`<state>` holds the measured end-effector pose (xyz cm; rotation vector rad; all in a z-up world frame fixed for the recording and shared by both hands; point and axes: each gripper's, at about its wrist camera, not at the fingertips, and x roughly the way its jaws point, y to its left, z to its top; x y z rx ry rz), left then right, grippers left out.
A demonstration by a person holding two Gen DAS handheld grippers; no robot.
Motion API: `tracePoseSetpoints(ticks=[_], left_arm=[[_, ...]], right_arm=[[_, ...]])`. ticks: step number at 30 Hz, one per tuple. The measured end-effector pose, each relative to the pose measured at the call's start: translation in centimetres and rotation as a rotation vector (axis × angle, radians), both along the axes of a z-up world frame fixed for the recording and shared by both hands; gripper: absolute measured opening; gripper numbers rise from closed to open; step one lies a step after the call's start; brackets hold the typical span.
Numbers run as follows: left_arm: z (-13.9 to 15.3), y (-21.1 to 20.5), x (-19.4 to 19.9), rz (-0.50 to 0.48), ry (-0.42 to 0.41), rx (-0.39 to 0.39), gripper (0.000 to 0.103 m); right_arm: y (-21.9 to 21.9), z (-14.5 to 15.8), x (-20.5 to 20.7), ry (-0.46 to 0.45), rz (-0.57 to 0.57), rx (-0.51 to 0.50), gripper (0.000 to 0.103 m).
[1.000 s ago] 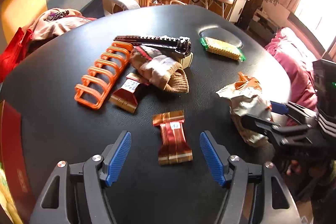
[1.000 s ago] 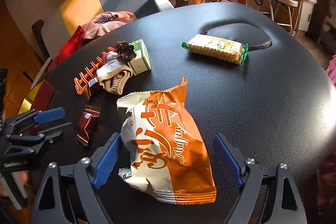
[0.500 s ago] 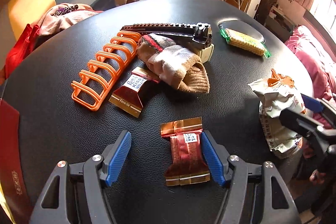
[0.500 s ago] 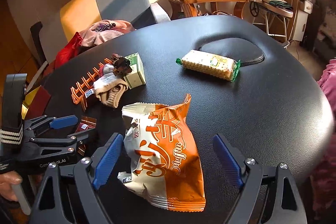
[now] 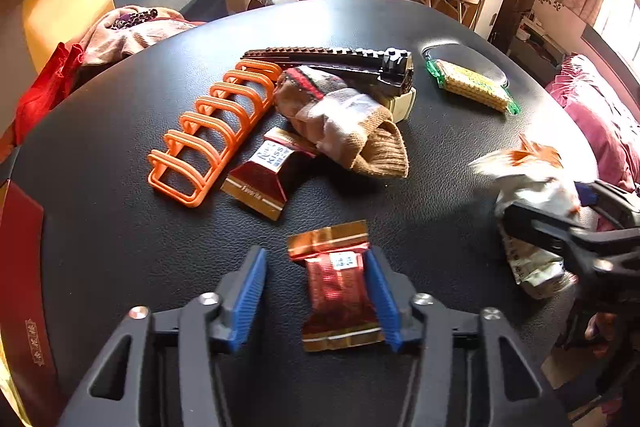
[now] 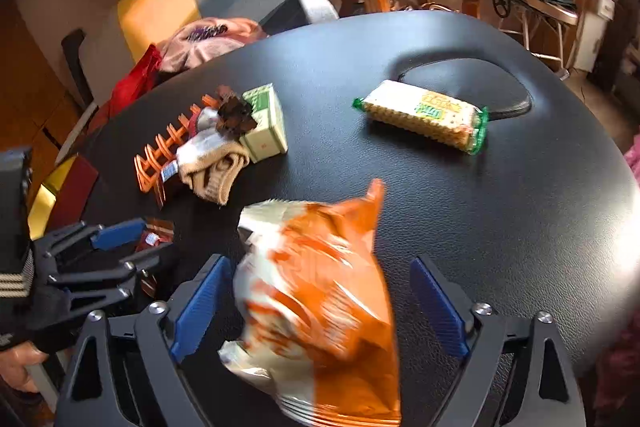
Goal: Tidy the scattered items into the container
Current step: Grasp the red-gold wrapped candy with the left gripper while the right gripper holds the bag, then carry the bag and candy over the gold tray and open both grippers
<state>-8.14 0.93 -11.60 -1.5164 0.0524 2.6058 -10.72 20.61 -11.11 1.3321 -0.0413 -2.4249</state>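
Observation:
A red foil candy lies on the black table between the blue pads of my left gripper. The jaws are closing; the right pad touches the wrapper and the left one stands off it. In the right wrist view an orange and white muffin bag, blurred, lies between the closing jaws of my right gripper. The left pad is at the bag's edge and the right pad stands clear of it. Each gripper also shows at the side of the other's view.
Further back lie an orange wire rack, a second candy, a rolled sock, a black toothed bar on a small box, and a cracker packet. A red box sits at the left edge.
Both pairs of jaws have narrowed. My left gripper shifted so the red candy lies between its pads. The muffin bag has shifted and blurred between the right gripper's pads.

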Motion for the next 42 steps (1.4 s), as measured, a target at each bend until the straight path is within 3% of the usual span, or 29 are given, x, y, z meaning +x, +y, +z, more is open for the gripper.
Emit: tracePoseSetpoints(ticks=[2,17,28,36,42], left_arm=[[0.1,-0.4,0.2,0.001,-0.005,0.006,0.037],[1.4,-5.6,5.6,0.065,0.029,0.126,0.033],[4.8,-7.7,9.8,0.098,0.149,0.077,0.033],[7.8,-13.1,13.6,0.239,0.222,0.033,0.034],[9.0,-20.5,16.5,0.435,0.248,0.004,0.034]], right_arm=[[-0.3,-0.3,0.2,0.009,-0.003,0.021,0.069],[-2.7,-0.1,4.4,0.01,-0.043,-0.027,0.065],[-8.1,2.5,6.8,0.038,0.024,-0.096,0.064],[-14.9,5.4,8.0,0.071,0.163,-0.134,0.064],[-23.0,8.3,8.8,0.088,0.322,-0.209,0.064]])
